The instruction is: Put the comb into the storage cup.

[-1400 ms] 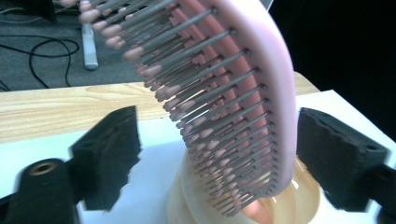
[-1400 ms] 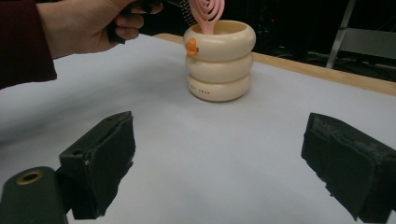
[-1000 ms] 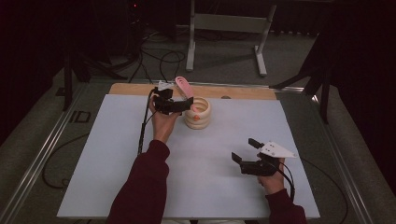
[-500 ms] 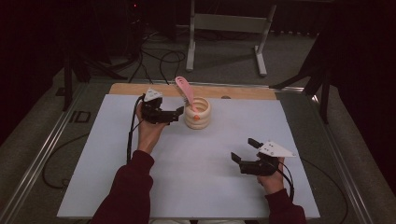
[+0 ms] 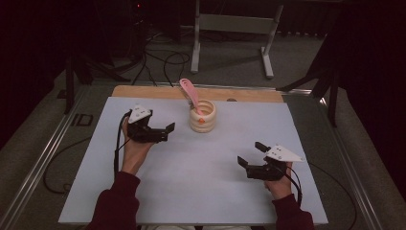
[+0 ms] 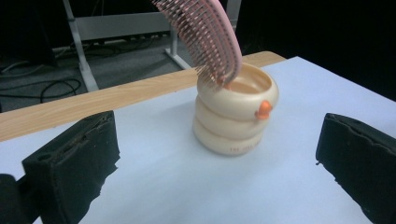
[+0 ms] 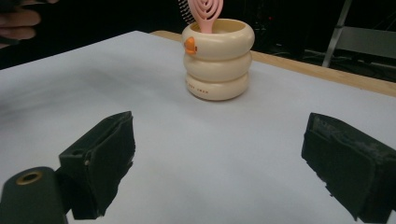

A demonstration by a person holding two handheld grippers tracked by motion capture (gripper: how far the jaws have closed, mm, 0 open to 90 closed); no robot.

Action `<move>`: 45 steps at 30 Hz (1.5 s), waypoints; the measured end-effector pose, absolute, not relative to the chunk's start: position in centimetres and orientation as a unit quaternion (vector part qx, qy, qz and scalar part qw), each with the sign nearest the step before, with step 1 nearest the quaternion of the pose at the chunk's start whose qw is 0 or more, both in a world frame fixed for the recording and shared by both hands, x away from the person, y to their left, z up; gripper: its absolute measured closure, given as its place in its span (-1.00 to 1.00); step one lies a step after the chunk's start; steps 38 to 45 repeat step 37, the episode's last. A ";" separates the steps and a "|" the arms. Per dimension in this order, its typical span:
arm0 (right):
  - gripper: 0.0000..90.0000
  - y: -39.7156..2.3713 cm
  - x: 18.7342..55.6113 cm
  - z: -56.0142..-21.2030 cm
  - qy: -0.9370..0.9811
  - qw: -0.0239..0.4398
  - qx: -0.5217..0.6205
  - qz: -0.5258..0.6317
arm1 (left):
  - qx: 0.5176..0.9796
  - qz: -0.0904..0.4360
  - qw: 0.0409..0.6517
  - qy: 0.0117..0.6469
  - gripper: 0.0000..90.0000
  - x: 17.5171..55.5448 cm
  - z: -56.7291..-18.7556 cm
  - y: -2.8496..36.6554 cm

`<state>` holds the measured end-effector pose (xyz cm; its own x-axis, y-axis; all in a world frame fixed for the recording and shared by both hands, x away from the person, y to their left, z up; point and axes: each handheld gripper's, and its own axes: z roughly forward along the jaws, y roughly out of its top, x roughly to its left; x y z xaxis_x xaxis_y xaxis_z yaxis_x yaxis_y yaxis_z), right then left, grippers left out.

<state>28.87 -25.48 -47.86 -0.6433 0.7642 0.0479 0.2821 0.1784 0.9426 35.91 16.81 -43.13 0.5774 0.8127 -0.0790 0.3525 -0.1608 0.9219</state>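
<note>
A cream holder (image 5: 202, 118) made of three stacked rings, with a small orange knob, stands at the back middle of the white table (image 5: 191, 187). A pink hairbrush (image 5: 189, 92) stands in it, leaning back-left. My left gripper (image 5: 165, 133) is open and empty, a short way to the left of the holder. In the left gripper view the holder (image 6: 233, 116) and the brush (image 6: 210, 37) sit between and beyond the jaws of the left gripper (image 6: 215, 182). My right gripper (image 5: 251, 154) hovers open and empty at the front right. From the right gripper (image 7: 219, 163), the holder (image 7: 217, 58) is farther off.
A wooden strip (image 5: 143, 92) runs along the table's back edge. Beyond it are a metal stand (image 5: 230, 28) and cables (image 5: 158, 62) on the floor. Metal rails (image 5: 43, 158) flank the table.
My left gripper has drawn back from the holder and brush, to the left and toward the person. The brush stays standing in the holder. The right gripper has not moved.
</note>
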 end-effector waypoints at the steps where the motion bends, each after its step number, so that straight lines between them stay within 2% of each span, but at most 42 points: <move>1: -0.79 -25.5 28.9 -47.9 0.733 0.226 0.357 0.533 | 0.732 0.235 0.507 0.391 -1.00 33.9 -43.5 18.2; 6: -0.79 -25.5 28.7 -47.8 0.732 0.226 0.357 0.534 | 0.733 0.241 0.505 0.388 -1.00 33.0 -43.7 18.8; 7: -0.79 -25.5 28.7 -47.8 0.732 0.226 0.357 0.534 | 0.729 0.241 0.509 0.389 -1.00 31.6 -44.3 20.0; 11: -0.79 -25.8 28.5 -47.8 0.729 0.230 0.358 0.537 | 0.726 0.248 0.509 0.391 -1.00 30.1 -45.2 21.0; 13: -0.79 -25.9 28.4 -47.7 0.728 0.230 0.358 0.538 | 0.724 0.267 0.505 0.387 -1.00 29.2 -45.5 21.5; 19: -0.79 -26.2 28.0 -47.6 0.726 0.238 0.360 0.536 | 0.715 0.272 0.510 0.393 -1.00 27.3 -46.7 23.1; 29: -0.79 -26.8 27.6 -47.8 0.727 0.246 0.361 0.530 | 0.703 0.292 0.508 0.403 -1.00 25.9 -47.9 24.4; 45: -0.79 -27.2 27.3 -48.1 0.726 0.247 0.365 0.528 | 0.691 0.291 0.516 0.414 -1.00 25.8 -48.2 24.9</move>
